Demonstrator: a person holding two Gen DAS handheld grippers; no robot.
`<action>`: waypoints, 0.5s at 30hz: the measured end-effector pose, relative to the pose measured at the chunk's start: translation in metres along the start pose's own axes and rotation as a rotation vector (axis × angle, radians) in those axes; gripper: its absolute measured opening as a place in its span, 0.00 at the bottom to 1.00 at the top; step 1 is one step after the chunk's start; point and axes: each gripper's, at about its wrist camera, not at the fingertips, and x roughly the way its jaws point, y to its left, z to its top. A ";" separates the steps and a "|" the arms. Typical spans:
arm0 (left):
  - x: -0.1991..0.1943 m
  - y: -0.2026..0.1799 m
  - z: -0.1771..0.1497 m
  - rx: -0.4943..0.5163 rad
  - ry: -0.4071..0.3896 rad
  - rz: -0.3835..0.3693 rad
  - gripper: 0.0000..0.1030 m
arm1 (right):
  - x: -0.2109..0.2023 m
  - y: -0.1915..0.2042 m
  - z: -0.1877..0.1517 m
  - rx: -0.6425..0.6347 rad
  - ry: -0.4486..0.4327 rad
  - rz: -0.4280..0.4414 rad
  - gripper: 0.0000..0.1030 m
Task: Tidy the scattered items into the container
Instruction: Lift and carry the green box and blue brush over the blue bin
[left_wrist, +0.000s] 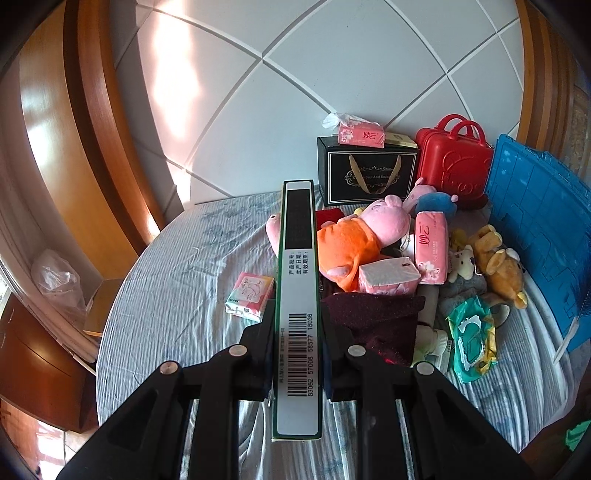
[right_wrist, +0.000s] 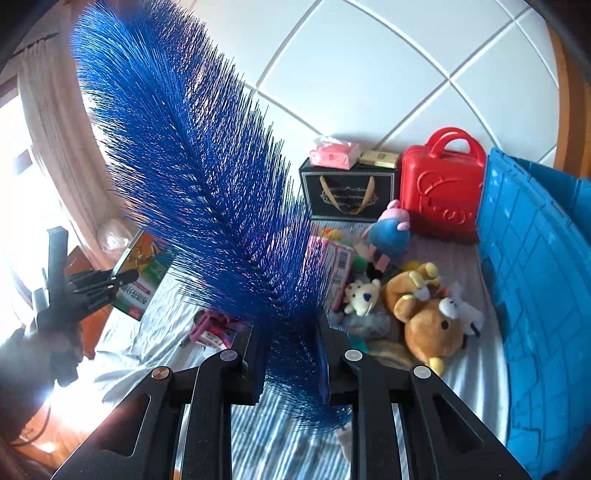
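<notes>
Now both grippers carry something, so the step in hand is the transport to the crate. The left gripper (left_wrist: 297, 354) is closed on a thin box (left_wrist: 298, 295), which stands on its edge between the jaws with the barcode side up. The right gripper (right_wrist: 291, 354) is closed on a blue brush (right_wrist: 192, 177), pinched low near its stem, and the bristles rise toward 11 o'clock in the right view.

The crate (left_wrist: 535, 236) stands at 3 o'clock on the bed (left_wrist: 177, 295), just beside the pile of toys. I cannot see its opening from here, only its blue ribbed wall.

To do this step well, I think each load must go high enough to pass the wall before any release. The box is held at one end only, so it can swing or slip if the hand turns quickly; a slow, level carry is safer. The brush is long and soft, so its tip can catch the red case (right_wrist: 441, 188) or sweep the brown bear (right_wrist: 424, 314). It is better to bring one hand over the crate first, then the other, because both loads are long and may cross. The pink pig (left_wrist: 354, 240) and the tissue packs (left_wrist: 430, 247) are still on the bed.
</notes>
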 end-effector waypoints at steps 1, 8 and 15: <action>-0.002 -0.003 0.002 -0.001 -0.003 0.001 0.19 | -0.004 -0.003 0.002 0.000 -0.006 0.000 0.21; -0.016 -0.032 0.016 0.007 -0.027 0.003 0.19 | -0.028 -0.028 0.013 0.000 -0.040 -0.002 0.21; -0.027 -0.061 0.031 0.015 -0.054 0.005 0.19 | -0.050 -0.057 0.020 0.018 -0.063 -0.014 0.19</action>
